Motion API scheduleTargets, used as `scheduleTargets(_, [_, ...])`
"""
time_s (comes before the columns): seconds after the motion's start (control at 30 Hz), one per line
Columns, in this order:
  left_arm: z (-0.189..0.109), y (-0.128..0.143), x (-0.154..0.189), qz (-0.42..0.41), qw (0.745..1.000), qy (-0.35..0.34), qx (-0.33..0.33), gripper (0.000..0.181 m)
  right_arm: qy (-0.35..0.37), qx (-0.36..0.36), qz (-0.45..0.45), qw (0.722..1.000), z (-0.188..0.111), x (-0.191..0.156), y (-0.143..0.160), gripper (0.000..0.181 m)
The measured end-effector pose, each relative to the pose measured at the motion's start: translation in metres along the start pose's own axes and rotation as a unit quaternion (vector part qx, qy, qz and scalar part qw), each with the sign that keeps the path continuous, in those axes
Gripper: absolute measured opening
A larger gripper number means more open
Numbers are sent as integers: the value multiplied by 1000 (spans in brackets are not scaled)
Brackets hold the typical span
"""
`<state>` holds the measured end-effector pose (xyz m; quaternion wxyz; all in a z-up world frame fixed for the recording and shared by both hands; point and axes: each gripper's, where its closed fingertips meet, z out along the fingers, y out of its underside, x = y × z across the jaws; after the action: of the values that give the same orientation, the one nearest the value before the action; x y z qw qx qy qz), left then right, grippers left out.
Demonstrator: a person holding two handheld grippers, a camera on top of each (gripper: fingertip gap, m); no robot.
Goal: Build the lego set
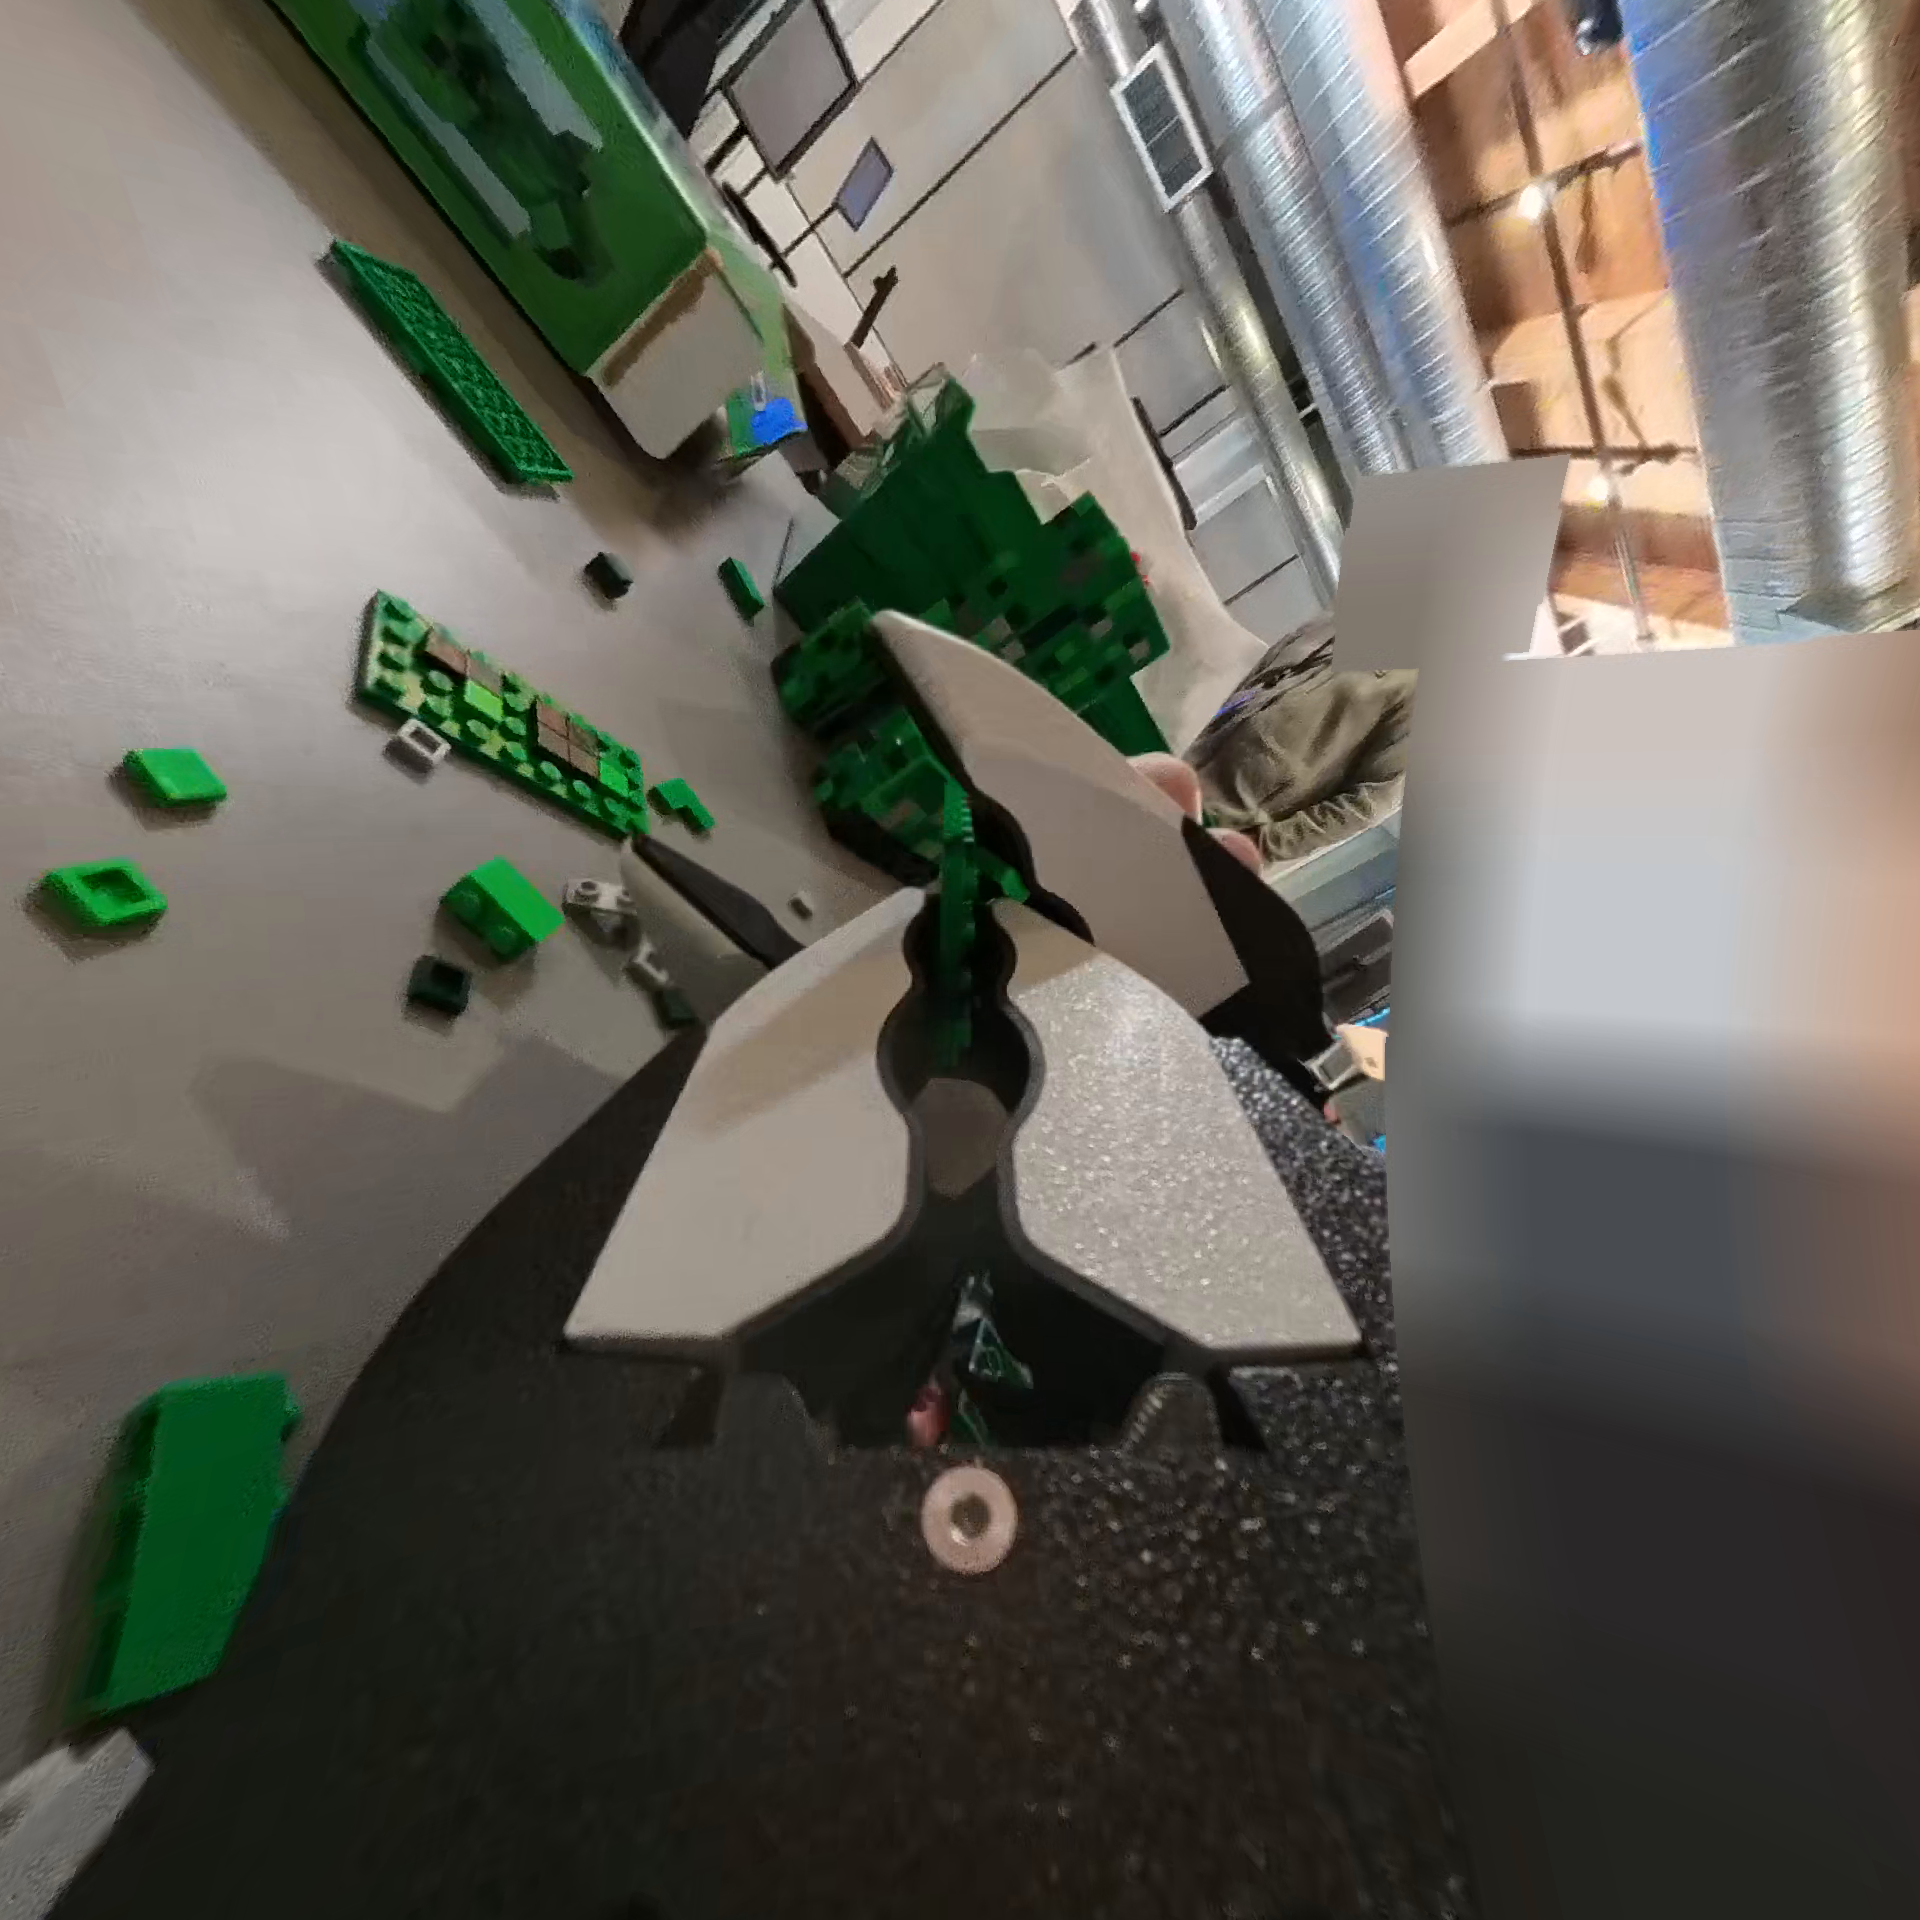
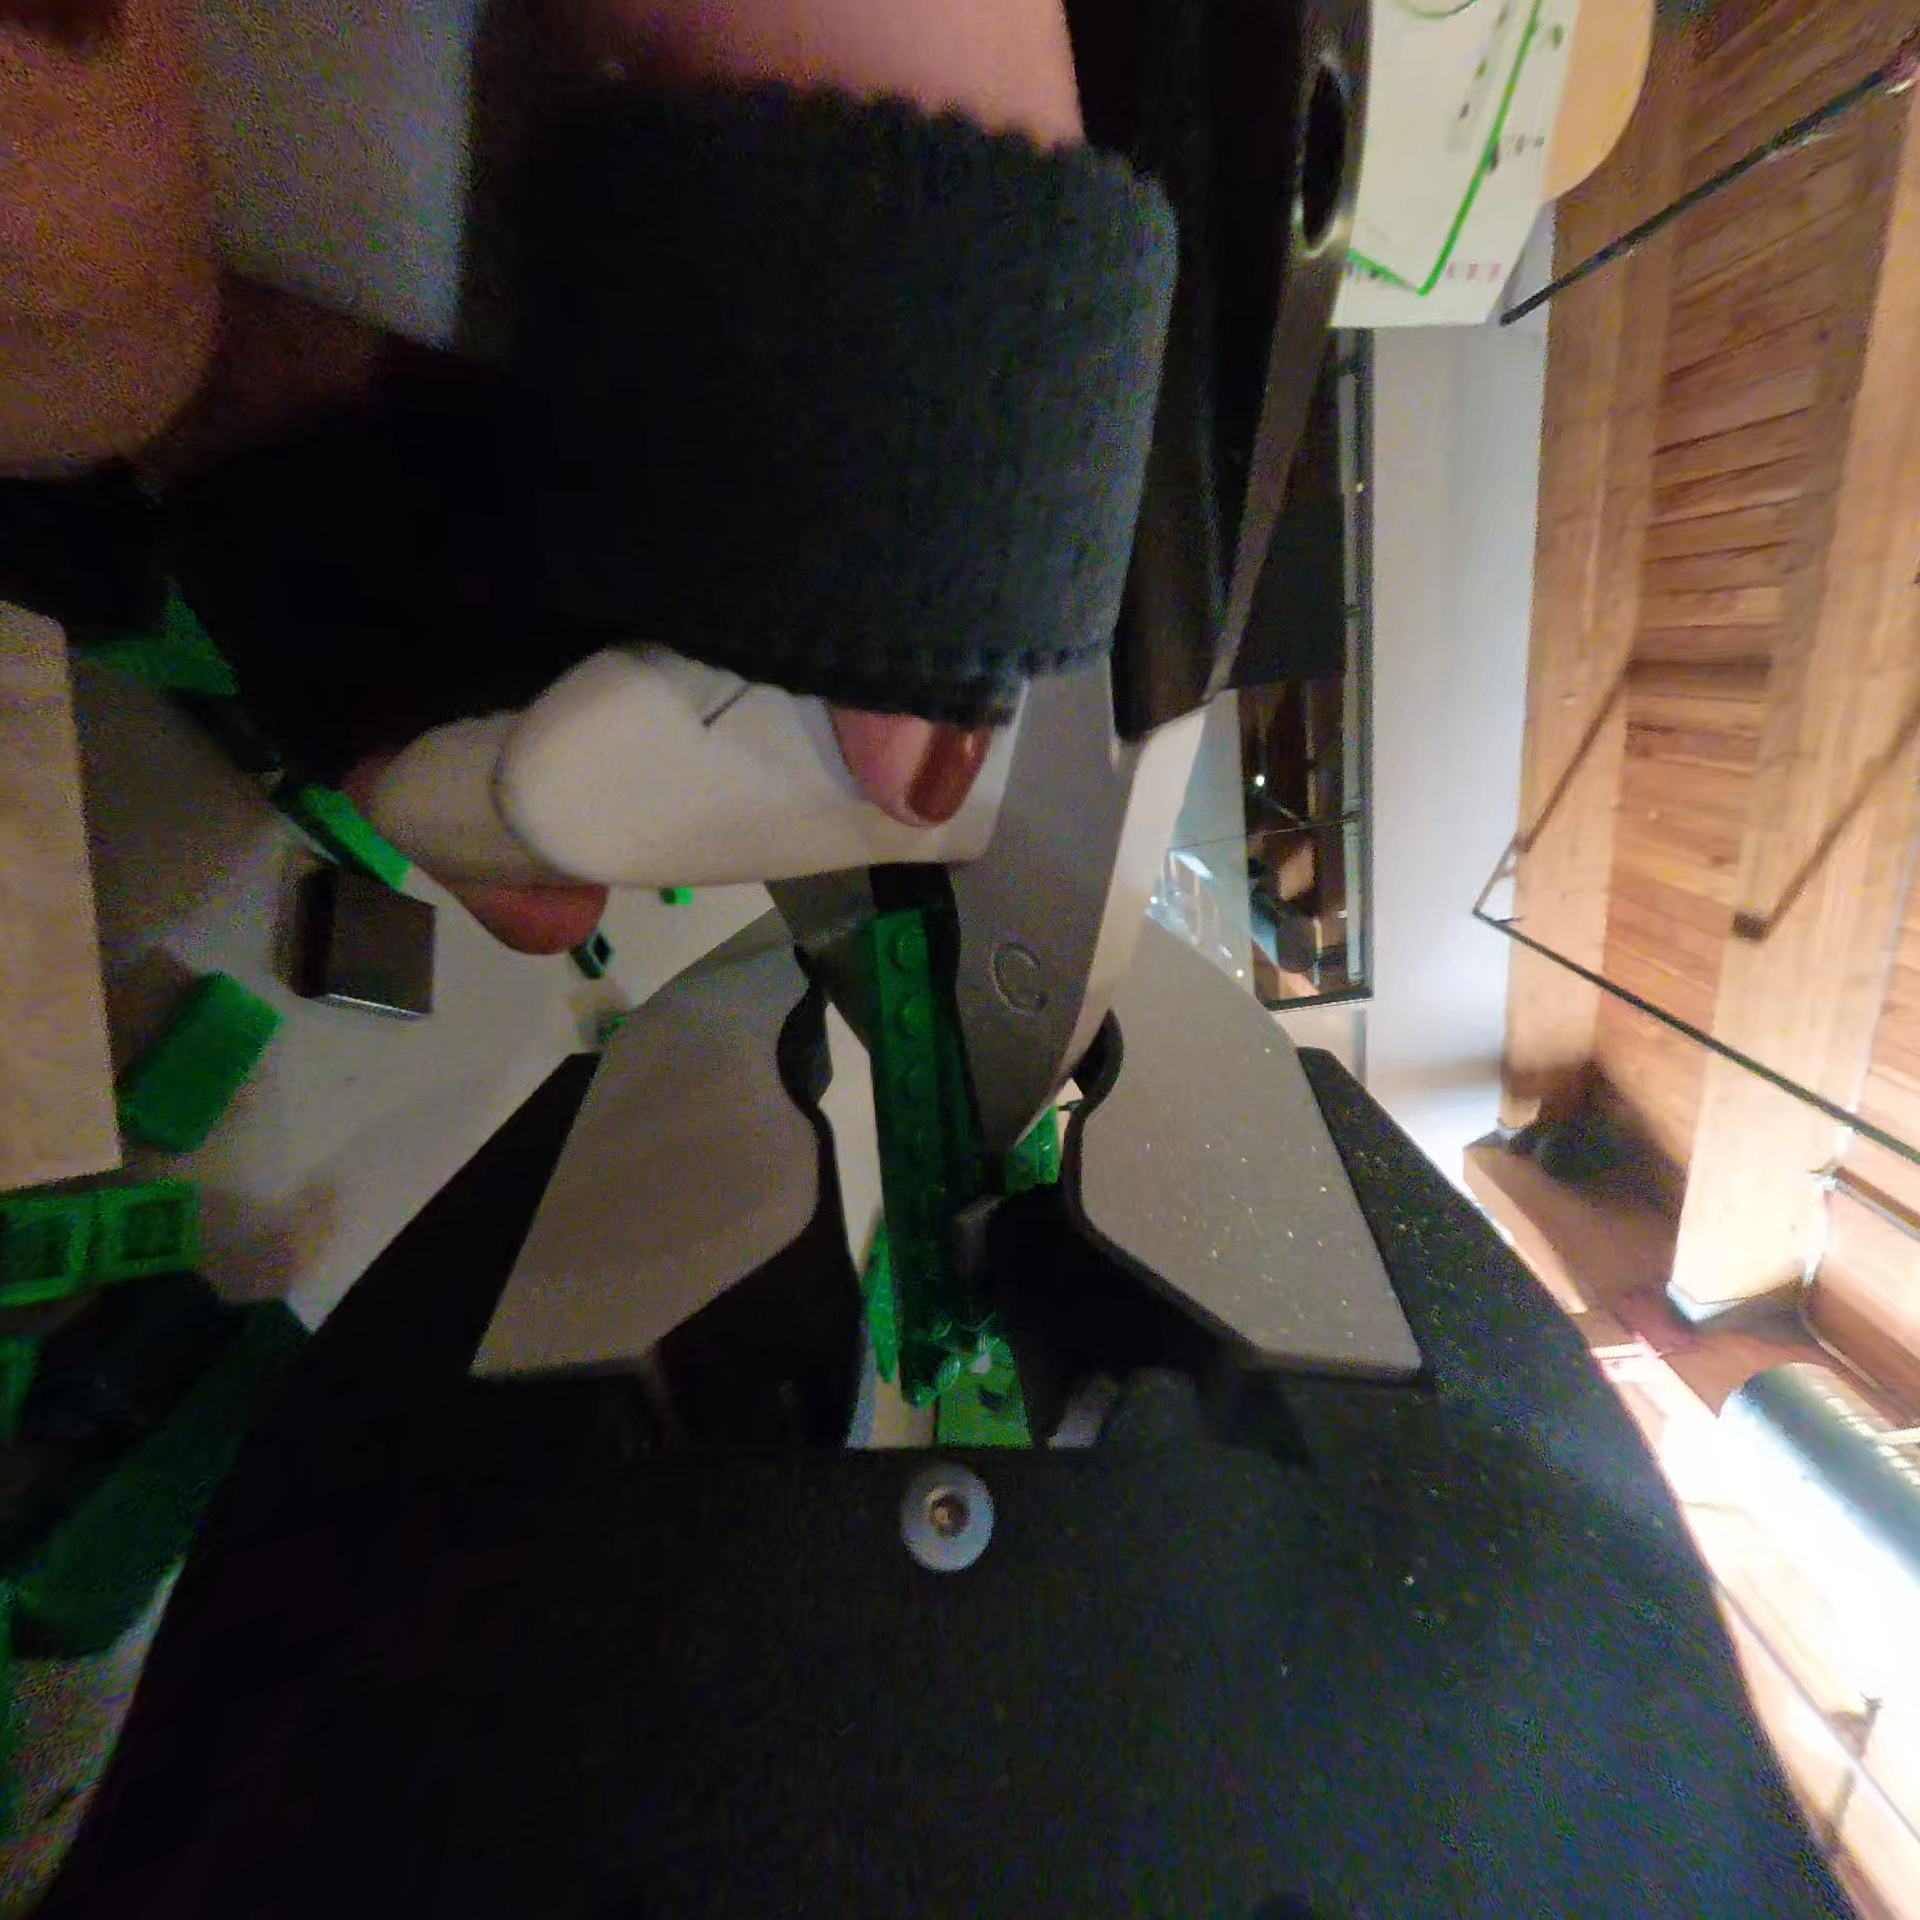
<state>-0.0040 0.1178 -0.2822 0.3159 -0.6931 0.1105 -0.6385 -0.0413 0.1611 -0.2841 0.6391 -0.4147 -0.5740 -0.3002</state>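
Note:
My left gripper point(image 1: 961, 925) is shut on a thin green studded plate point(image 1: 958, 883), seen edge-on and held up off the table. In the right wrist view the same plate point(image 2: 912, 1039) stands between my right gripper's fingers point(image 2: 665, 1164), with the left gripper's grey fingertips point(image 2: 1039, 935) pinching it. My right gripper point(image 2: 951, 1039) is open, its jaws straddling the plate and the left fingertips. A small green piece point(image 2: 1039, 1143) sits at the plate's side. One right finger point(image 1: 1039, 779) shows large in the left wrist view, in front of a green brick build point(image 1: 935, 561).
On the grey table lie a studded green plate with tiles point(image 1: 499, 717), a large green plate point(image 1: 447, 364), the set's box point(image 1: 520, 156) and several loose green pieces point(image 1: 175, 777). A hand in a black sleeve point(image 2: 831, 416) grips the left gripper's white handle point(image 2: 675, 769). Across from one pair of fingers to the other is roughly 5 centimeters.

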Motion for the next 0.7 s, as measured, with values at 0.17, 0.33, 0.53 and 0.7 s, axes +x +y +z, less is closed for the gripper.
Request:
scheduleTargets(0.17, [0, -2, -9, 39, 998, -52, 7, 5, -34, -11, 37, 999, 3, -7, 8, 42])
scheduleTargets(0.33, [-8, -6, -23, 151, 978, -147, -9, 5, -110, -36, 104, 988, -4, -16, 28, 69])
scheduleTargets(0.53, [-15, -16, -23, 438, 860, -260, -38, 5, -165, -38, 119, 978, -13, -21, 43, 72])
scheduleTargets(0.7, [-2, -4, 7, 482, 861, -163, -23, 6, -169, 5, 146, 975, -17, -16, 32, 69])
